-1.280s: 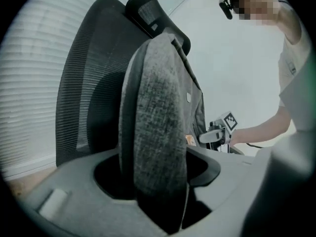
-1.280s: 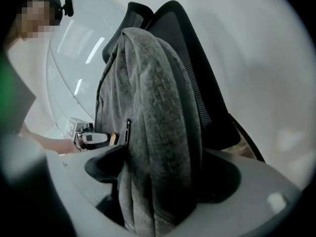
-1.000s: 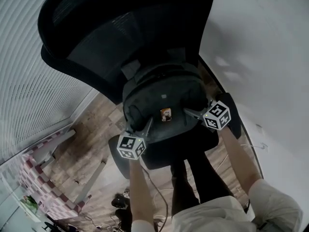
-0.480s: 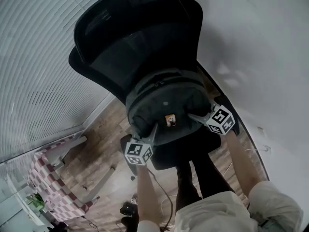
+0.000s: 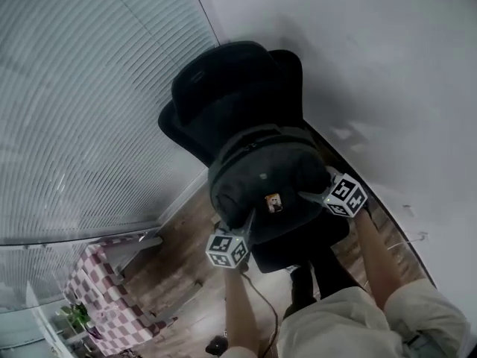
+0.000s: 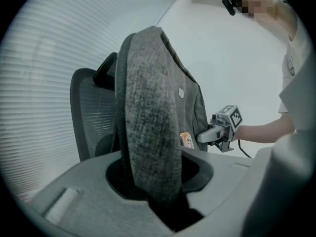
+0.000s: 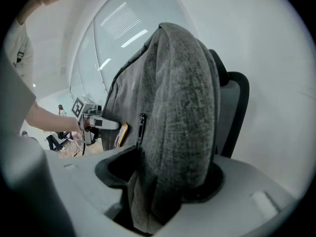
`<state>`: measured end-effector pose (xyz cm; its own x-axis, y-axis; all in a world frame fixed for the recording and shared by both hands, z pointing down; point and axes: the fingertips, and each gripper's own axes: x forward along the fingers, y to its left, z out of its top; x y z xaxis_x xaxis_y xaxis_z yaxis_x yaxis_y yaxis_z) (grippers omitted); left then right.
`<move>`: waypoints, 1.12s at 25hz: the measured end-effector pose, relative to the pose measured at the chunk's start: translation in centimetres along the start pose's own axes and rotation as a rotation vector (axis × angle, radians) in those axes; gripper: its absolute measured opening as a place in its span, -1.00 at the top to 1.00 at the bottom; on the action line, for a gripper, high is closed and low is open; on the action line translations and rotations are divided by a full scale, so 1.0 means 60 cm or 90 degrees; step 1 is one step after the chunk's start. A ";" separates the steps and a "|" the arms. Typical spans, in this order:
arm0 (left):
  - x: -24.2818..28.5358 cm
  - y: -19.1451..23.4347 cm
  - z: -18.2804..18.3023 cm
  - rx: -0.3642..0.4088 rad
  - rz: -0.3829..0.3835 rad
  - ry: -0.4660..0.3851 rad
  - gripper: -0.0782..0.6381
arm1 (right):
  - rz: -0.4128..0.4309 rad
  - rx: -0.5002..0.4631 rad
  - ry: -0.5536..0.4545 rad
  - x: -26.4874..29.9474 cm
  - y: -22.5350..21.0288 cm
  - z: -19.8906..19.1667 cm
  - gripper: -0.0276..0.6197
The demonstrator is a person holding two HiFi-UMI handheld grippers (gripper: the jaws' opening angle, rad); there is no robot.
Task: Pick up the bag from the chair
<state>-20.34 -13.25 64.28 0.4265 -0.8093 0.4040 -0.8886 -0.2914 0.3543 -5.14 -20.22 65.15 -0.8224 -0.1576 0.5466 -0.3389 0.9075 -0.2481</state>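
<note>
The black office chair (image 5: 223, 88) stands by the white wall (image 5: 387, 66), and before its backrest the grey bag (image 5: 261, 166) hangs above the seat, clamped at either side by the left tongs (image 5: 245, 220) and right tongs (image 5: 307, 195), both just tightened on its fabric, flanking its small orange tag (image 5: 273, 203).

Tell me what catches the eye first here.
A grey bag fills the centre, pinched at its sides by the left gripper and right gripper, whose jaws have just been closing on it. Behind it stands a black office chair, with white blinds to its left.
</note>
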 end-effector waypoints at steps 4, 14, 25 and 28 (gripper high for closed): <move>-0.061 -0.030 0.027 0.002 0.006 -0.005 0.43 | -0.009 -0.001 -0.006 -0.038 0.058 0.031 0.07; -0.138 -0.122 0.069 0.023 0.005 0.009 0.43 | -0.049 0.010 -0.030 -0.138 0.136 0.056 0.07; -0.173 -0.142 0.112 0.044 0.015 -0.010 0.43 | -0.058 -0.020 -0.049 -0.169 0.162 0.102 0.07; -0.169 -0.128 0.131 0.055 0.022 -0.015 0.43 | -0.055 -0.026 -0.057 -0.156 0.153 0.122 0.07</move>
<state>-19.18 -6.79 50.86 0.3924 -0.8309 0.3946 -0.9143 -0.3056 0.2658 -3.92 -13.25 51.89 -0.8290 -0.2679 0.4910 -0.3923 0.9042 -0.1690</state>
